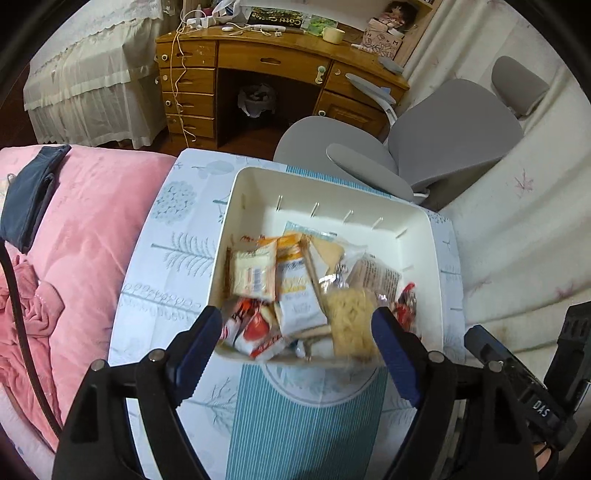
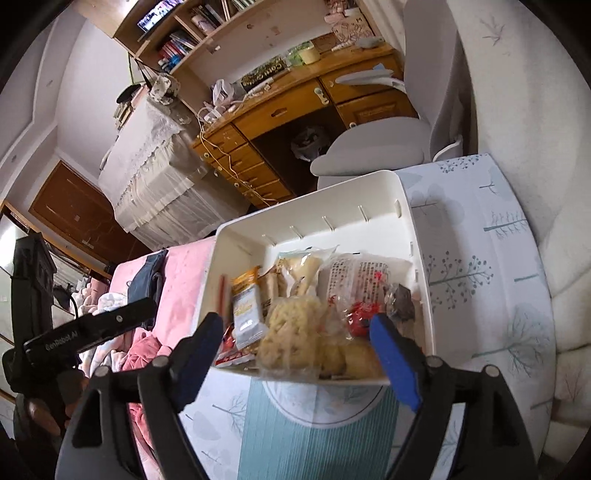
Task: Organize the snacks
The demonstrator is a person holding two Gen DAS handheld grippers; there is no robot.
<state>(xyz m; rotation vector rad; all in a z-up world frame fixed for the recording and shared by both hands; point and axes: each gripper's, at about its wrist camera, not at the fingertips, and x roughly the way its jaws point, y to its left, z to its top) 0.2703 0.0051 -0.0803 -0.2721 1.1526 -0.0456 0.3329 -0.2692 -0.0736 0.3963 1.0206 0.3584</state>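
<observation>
A wooden desk with drawers stands at the back, a cream cup on its top and a lined waste bin in the kneehole. A grey office chair sits before it. A pink blanket (a dark blue garment lies on it) covers the bed, and a bookshelf rises above the desk.
</observation>
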